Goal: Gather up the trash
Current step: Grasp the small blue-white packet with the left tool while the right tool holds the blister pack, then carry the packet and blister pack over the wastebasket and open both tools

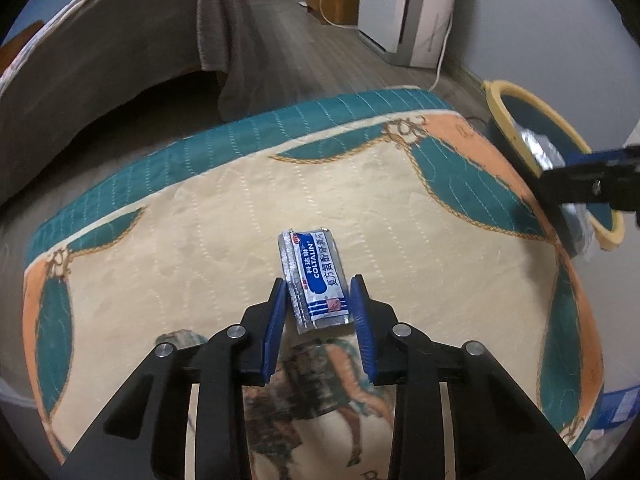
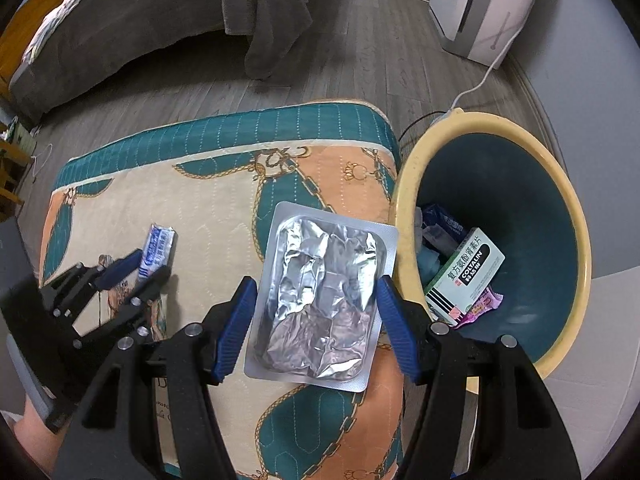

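Cloth [image 1: 180, 264] lies bare left and beyond the sachet [image 1: 314, 278], free passage there; at the frame's right edge the right gripper [image 2: 316, 304] with its blister pack [image 2: 324, 300] blocks the bin [image 2: 404, 200] mouth, boxes inside.

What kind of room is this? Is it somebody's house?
Most likely a bedroom at home. A bed with a grey blanket stands on the wooden floor, a quilted patterned cover lies in front, and a household trash bin stands beside it.
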{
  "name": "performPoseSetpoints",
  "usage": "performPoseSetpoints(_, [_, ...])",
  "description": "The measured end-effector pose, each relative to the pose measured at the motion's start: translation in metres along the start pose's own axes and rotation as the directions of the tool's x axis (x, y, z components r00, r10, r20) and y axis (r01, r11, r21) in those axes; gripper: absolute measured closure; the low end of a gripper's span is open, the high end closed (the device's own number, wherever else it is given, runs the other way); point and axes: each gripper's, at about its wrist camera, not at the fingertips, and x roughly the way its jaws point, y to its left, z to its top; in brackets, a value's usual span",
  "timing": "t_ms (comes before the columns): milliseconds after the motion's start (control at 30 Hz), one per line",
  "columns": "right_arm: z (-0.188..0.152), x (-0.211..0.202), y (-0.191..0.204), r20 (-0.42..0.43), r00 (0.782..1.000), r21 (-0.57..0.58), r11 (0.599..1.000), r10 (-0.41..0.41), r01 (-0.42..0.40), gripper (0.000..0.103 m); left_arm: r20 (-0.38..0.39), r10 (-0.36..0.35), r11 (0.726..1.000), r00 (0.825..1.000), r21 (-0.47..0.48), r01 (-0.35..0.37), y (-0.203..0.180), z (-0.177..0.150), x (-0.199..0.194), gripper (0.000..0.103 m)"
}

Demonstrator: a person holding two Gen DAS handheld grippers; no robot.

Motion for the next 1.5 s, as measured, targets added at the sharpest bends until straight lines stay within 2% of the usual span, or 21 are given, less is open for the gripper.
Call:
performPoseSetpoints(300, [0.0, 0.0, 0.006, -0.001, 1.0, -0.023, 1.0, 0.009, -0.009, 0.042, 0.004, 0.025, 0.999, 1.0, -0.045, -0.025, 0.022, -0.001, -0.005, 0.07])
performPoseSetpoints(433, [0.0, 0.001, 0.006, -0.006, 1.0, -0.028, 0.999, 0.018, -0.018, 0.042, -0.035, 0.015, 0.997, 0.999, -0.069, -0.017, 0.027, -0.004, 0.001, 0.07])
performPoseSetpoints(733, [0.0, 0.0, 0.008, -0.006, 1.0, -0.043, 0.999, 0.022, -0.022, 0.042, -0.025, 0.061, 0.997, 0.998, -0.037, -0.062, 0.018, -0.001, 0.007, 0.066])
performPoseSetpoints(900, [0.001, -0.003, 0.006, 0.002, 1.0, -0.038, 0.999, 0.019, -0.019, 0.042, -0.023, 0.083, 0.996, 0.996, -0.011, -0.083, 0.013, 0.001, 0.007, 0.072])
performPoseSetpoints(1200, [0.011, -0.021, -0.005, 0.065, 0.998, -0.022, 1.0, 0.005, -0.003, 0.042, 0.065, 0.086, 0.996, 0.994, 0.013, -0.087, 0.004, 0.02, -0.022, 0.072])
performPoseSetpoints(1500, [0.019, -0.045, -0.059, 0.137, 0.99, 0.09, 0.996, -0.025, 0.012, 0.042, 0.151, 0.031, 0.996, 0.988, 0.081, -0.044, -0.032, 0.036, -0.055, 0.072])
